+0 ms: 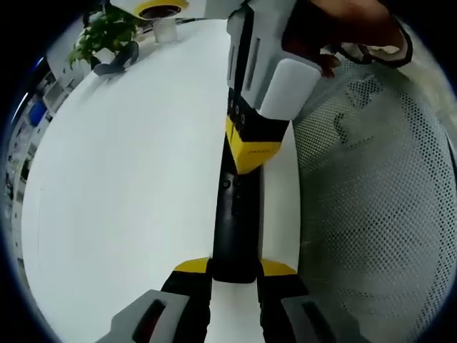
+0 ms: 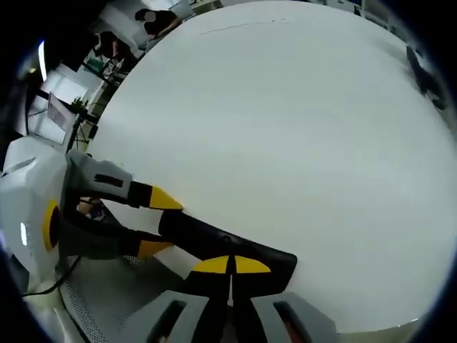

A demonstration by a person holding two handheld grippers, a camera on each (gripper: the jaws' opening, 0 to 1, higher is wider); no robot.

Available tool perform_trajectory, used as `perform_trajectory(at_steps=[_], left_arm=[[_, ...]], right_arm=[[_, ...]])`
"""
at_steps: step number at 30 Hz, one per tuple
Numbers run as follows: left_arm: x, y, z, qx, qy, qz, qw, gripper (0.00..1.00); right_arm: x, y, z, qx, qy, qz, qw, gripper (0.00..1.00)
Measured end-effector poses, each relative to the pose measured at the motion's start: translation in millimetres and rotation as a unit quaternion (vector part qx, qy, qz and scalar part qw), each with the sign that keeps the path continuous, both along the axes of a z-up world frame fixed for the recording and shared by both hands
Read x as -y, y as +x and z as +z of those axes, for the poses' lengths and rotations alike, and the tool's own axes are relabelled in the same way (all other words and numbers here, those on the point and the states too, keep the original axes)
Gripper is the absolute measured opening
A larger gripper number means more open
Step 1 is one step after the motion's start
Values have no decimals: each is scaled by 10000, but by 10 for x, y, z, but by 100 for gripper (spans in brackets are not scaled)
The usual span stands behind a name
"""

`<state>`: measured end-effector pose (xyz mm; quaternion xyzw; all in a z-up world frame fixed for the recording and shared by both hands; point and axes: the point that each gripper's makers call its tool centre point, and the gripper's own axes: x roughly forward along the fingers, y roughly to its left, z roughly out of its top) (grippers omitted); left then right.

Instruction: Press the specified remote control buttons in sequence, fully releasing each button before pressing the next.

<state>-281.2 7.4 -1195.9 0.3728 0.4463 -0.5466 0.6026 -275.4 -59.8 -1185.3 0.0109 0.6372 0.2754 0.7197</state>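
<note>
Your left hand-held gripper (image 1: 234, 274) is clamped on the near end of the long, slim black plastic remote control (image 1: 234, 229), lying along the edge of the white bench (image 1: 128, 200). Your right hand-held gripper (image 2: 230, 266), jaws together, bears on the remote's far end. Judged light, rigid, slick: keep hold of its narrow sides, near end.

Left gripper (image 1: 234, 270): yellow-tipped jaws closed on the near end of a black remote control (image 1: 235, 221), lying on the white table (image 1: 121, 200). Right gripper (image 1: 250, 153): yellow tip on the remote's far end, a hand (image 1: 343, 28) behind it. Potted plant (image 1: 103, 36) at the table's far edge; white mesh fabric (image 1: 378, 207) beside the remote.
</note>
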Motion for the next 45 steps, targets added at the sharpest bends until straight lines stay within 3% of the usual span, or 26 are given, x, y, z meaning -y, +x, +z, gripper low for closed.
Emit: perform_trajectory(at_steps=[18,25,37,45], left_arm=[[2,9,5,5,14,-2,10000,22],[2,6,6,38,5,-188,9998,22],[-2,-3,-1,27,86,-147,9999,22],[-6,-3,-6,65,88,-95,9999,22]], right_arm=[[135,-68,-22,-189,-177,149,9996,0],[139,-73,-41,-276,-104,27,9996,0],[128,-79,-71,-264,-577,68,9980,0],[144,-80,-68,-336,-316,-145,9988,0]])
